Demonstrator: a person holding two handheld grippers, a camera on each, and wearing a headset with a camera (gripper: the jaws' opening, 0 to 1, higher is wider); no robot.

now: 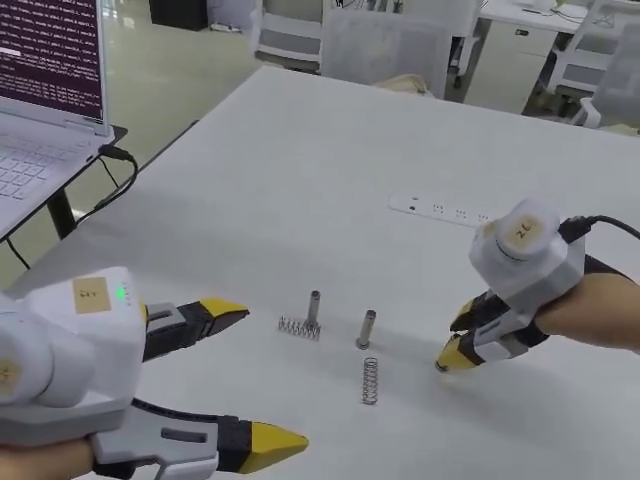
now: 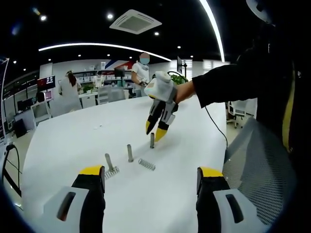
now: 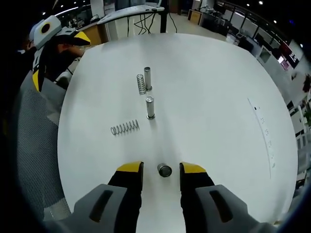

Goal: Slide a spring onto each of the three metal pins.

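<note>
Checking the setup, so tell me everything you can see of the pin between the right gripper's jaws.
The pin is a short, shiny grey metal cylinder standing upright on the white table, bare of any spring. The open right gripper straddles it, with a gap showing on each side.

Bright, even overhead light covers the white table (image 1: pixel 330 150). Ahead of the left gripper (image 2: pixel 150 171), an upright pin (image 2: pixel 129 153) casts only a faint, short shadow. Above and beyond that gripper, ceiling strip lights (image 2: pixel 97 46) glare against a dark ceiling. Fisheye distortion bows straight lines toward the edges of both gripper views, curving the table edge around the right gripper (image 3: pixel 161 167). The centres are sharp, while the periphery is dim and soft.
</note>
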